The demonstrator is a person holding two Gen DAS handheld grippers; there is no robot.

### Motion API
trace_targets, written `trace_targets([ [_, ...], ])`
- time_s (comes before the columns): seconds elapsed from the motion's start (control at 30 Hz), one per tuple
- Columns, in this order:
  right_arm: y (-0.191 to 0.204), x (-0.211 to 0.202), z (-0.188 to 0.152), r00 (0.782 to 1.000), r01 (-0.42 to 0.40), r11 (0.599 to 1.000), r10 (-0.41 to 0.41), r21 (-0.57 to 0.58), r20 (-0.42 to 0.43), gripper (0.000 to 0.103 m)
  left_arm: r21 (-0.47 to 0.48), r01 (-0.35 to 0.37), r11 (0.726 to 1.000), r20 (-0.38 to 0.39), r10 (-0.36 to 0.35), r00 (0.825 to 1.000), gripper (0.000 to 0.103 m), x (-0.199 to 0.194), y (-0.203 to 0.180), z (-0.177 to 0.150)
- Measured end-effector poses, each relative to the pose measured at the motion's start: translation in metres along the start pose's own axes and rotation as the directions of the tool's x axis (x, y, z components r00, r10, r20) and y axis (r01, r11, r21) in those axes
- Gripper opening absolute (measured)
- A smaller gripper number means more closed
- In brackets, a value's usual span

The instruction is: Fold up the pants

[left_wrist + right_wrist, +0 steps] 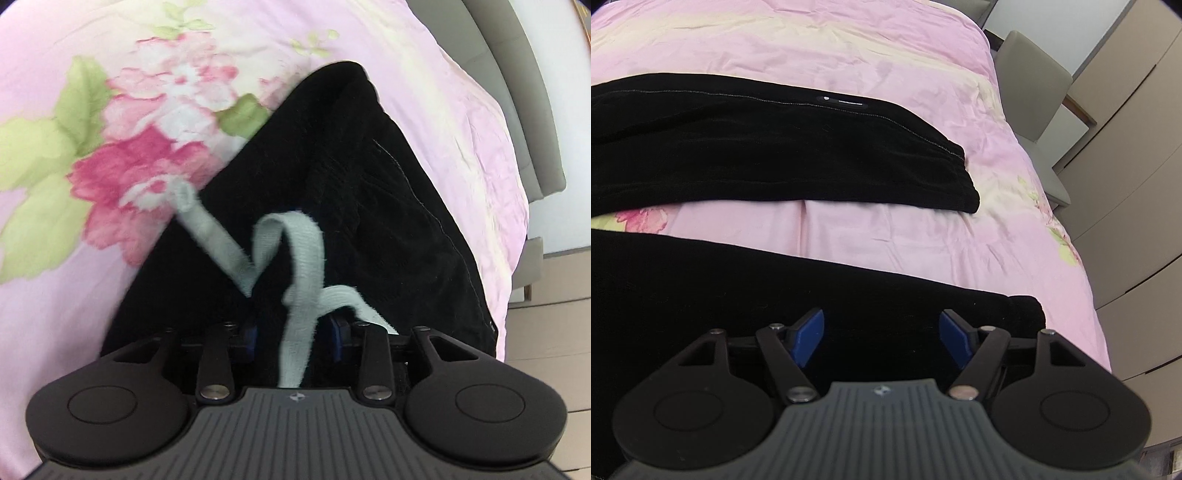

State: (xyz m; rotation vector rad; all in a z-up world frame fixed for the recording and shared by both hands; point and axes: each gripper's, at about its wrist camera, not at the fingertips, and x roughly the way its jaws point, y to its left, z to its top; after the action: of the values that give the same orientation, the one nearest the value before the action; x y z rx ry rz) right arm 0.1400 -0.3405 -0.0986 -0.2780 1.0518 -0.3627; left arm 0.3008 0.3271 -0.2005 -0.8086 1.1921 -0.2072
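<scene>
Black pants [369,184] lie on a pink floral bedspread [110,147]. Their waist end with a white drawstring [303,251] bunches up between the blue pads of my left gripper [294,328], which looks shut on that fabric; the pads are half buried in it. In the right wrist view the two legs lie apart: the far leg [775,147] across the middle, the near leg [738,280] just under my right gripper [882,332]. That gripper stands open over the near leg's cuff end, its pads wide apart and not pressing the cloth.
The bedspread [886,229] shows between the legs. A grey padded bed frame [517,92] runs along the bed's edge, with floor [554,332] beyond. A grey chair [1034,92] and pale wardrobe doors [1137,184] stand past the bed's right side.
</scene>
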Motion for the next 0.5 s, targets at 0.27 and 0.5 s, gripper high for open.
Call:
trace_targets([
  [0.27, -0.004, 0.003, -0.005, 1.0, 0.012, 1.0, -0.012, 0.003, -0.02, 0.067, 0.139, -0.211, 0.967, 0.284, 0.165, 0.944, 0.01, -0.056, -0.077, -0.03],
  [0.5, -0.014, -0.006, -0.007, 1.0, -0.011, 1.0, 0.011, 0.016, 0.001, 0.068, 0.208, -0.47, 0.858, 0.368, 0.377, 0.85, 0.011, -0.068, -0.106, -0.014],
])
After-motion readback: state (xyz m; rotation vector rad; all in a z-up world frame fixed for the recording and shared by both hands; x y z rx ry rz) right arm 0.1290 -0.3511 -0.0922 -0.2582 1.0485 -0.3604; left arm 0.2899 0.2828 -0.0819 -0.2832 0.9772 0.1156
